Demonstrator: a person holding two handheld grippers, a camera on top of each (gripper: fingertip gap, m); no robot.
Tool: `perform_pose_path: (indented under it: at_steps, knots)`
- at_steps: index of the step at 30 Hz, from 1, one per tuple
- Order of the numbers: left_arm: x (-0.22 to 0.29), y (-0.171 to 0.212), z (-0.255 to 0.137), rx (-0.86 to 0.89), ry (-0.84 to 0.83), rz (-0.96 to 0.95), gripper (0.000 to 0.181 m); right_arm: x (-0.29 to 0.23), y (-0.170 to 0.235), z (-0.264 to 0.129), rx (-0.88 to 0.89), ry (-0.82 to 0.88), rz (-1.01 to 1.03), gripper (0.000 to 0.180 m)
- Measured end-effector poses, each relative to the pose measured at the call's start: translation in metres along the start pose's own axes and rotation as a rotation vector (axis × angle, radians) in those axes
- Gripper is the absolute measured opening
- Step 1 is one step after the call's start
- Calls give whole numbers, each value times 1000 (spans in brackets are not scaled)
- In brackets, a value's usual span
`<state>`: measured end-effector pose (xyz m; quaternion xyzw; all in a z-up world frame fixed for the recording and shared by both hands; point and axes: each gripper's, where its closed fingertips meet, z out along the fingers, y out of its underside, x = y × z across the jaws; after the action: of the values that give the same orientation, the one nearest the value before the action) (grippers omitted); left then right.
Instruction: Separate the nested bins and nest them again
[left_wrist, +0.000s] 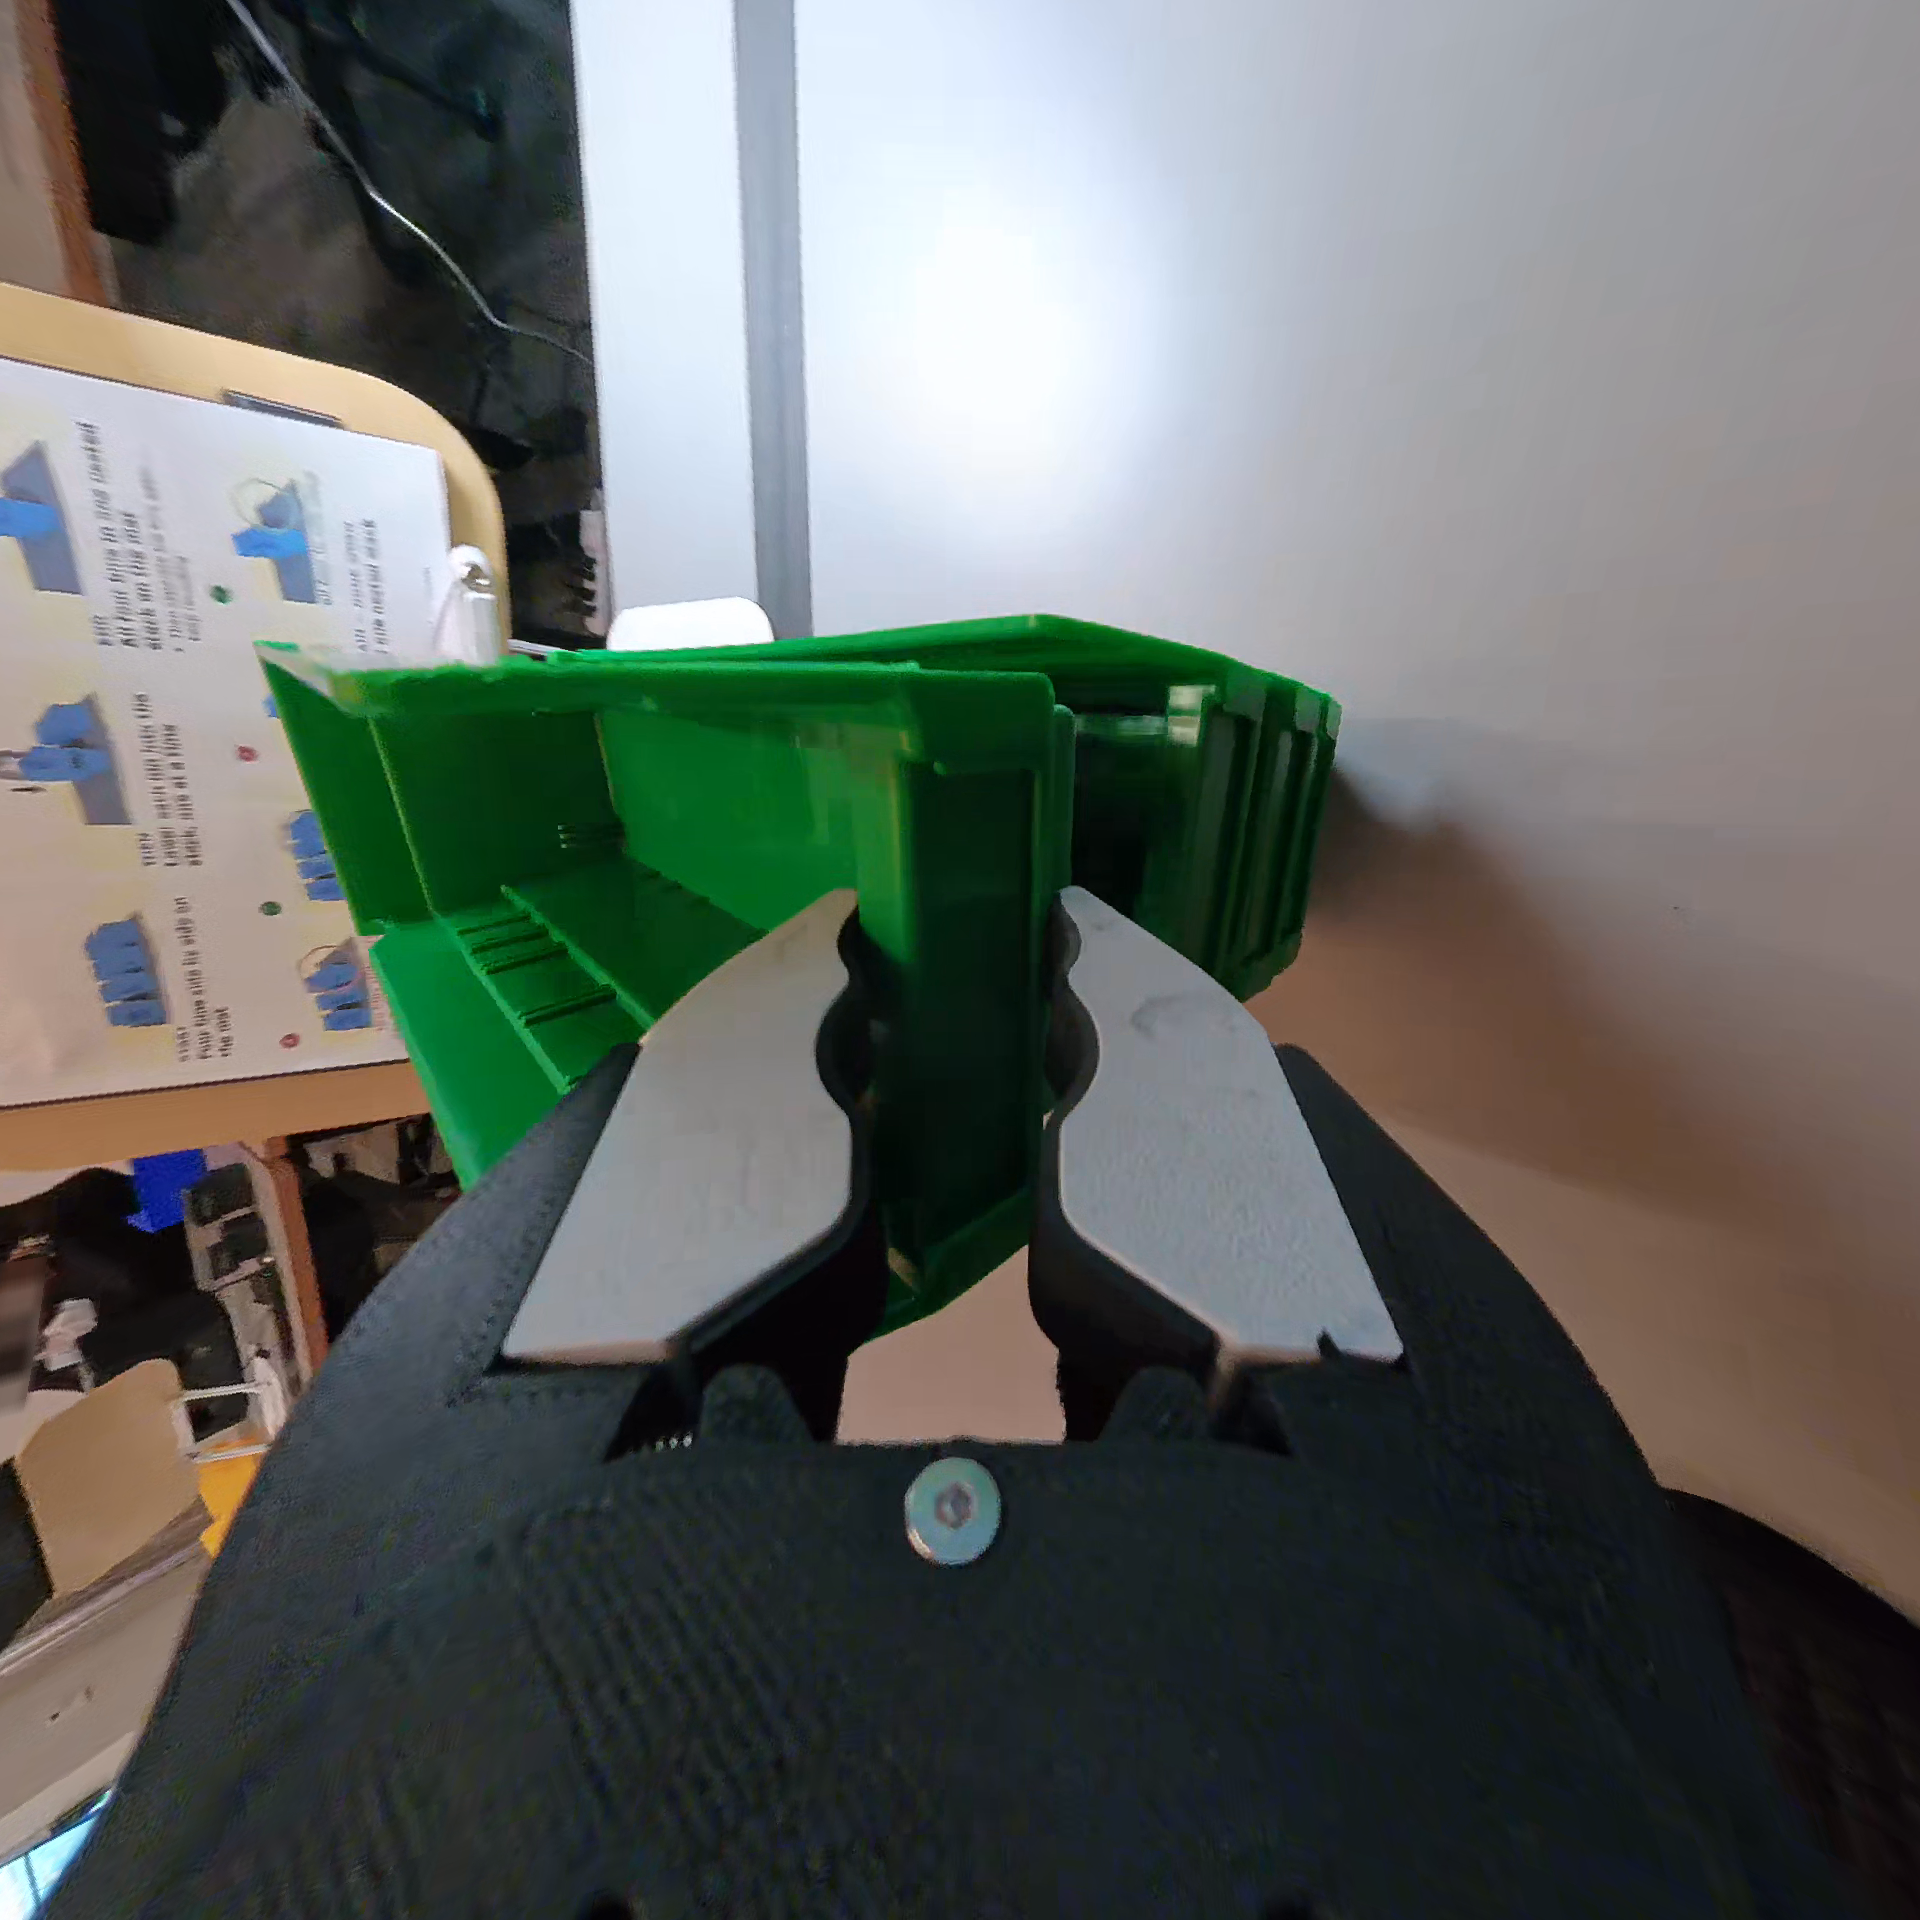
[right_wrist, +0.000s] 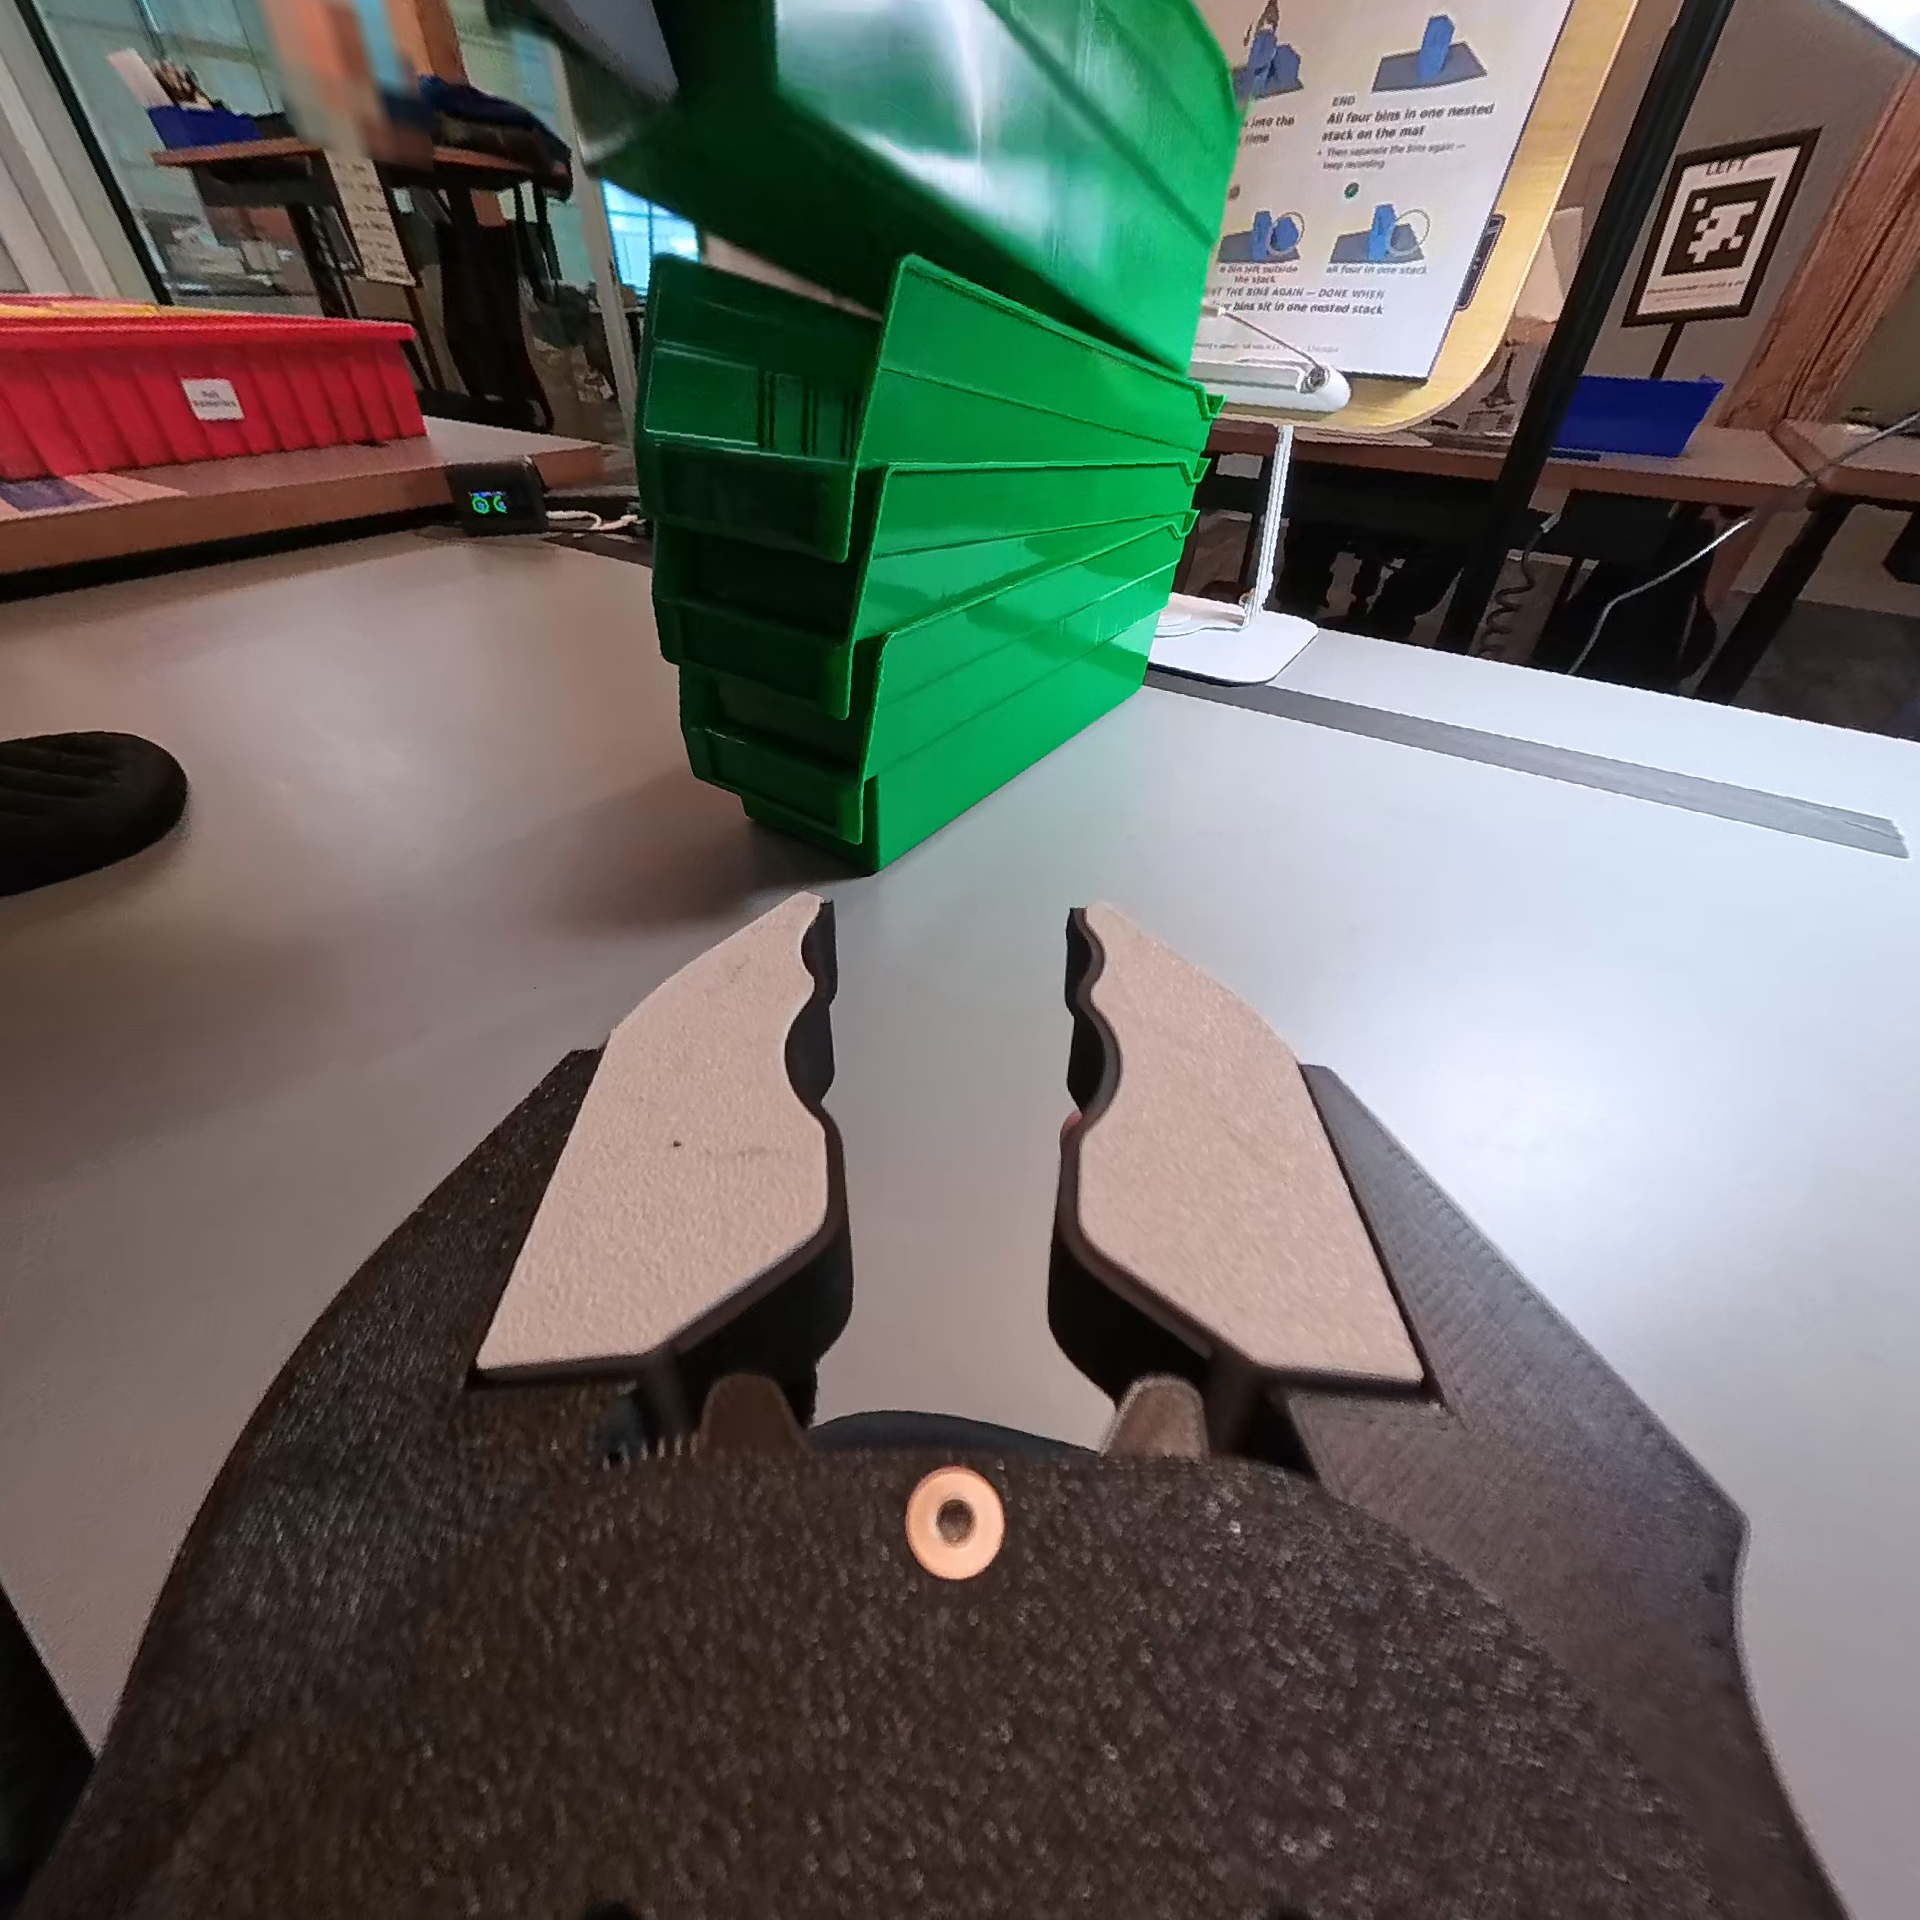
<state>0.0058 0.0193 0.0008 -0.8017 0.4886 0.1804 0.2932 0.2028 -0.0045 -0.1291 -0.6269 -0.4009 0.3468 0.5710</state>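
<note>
In the left wrist view, we see the left gripper (left_wrist: 958, 914) at the centre of the frame, its two grey fingers clamped on the end wall of one green bin (left_wrist: 727, 831). That bin is held tilted, its open inside facing the left of the frame. Behind it, right of centre, shows the ribbed end of the green stack (left_wrist: 1257, 821); we cannot count its bins from here. The grey table (left_wrist: 1455, 416) fills the upper right. One instruction sheet (left_wrist: 208, 727) stands at the left edge.

In the right wrist view, we see the right gripper (right_wrist: 951, 914) low in the frame, its two fingers spread apart with only bare grey table (right_wrist: 1455, 987) between them, holding nothing. Above centre, the green stack (right_wrist: 914, 582) sits on the table; we count about five nested rims. One more green bin (right_wrist: 935, 156), blurred and tilted, hangs at the top of the frame just over the stack. One red bin (right_wrist: 197, 395) sits at the upper left, and one instruction sheet (right_wrist: 1382, 177) at the upper right.
</note>
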Motion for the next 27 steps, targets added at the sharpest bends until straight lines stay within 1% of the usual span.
perform_pose_path:
  at_steps: [1, 5, 8, 11, 16, 20, 24, 27]
  knots:
    - [-4, -1, -9, 14, -25, 1, 30, 0, 0, 0, -2, 0, -4, 42]
    - [-20, 11, -41, 33, -119, -9, 31, -2, 0, 1, -4, 1, -15, 42]
    - [-25, 36, -42, 5, -141, -53, 30, -3, 1, 1, -4, -2, -16, 42]
    - [-17, 71, -20, -56, -127, -74, 31, -4, 0, 2, -5, -1, -25, 42]
    - [8, 131, 33, -131, -79, -111, 31, -4, 3, 4, -23, 3, -38, 42]
    - [34, 171, 72, -178, -67, -74, 31, -6, 3, 7, -32, 0, -49, 41]
    - [60, 193, 99, -160, -60, -38, 31, -9, 1, 11, -42, -2, -98, 41]
    - [66, 200, 109, -130, -112, 2, 31, -16, -3, 16, -54, -17, -147, 42]
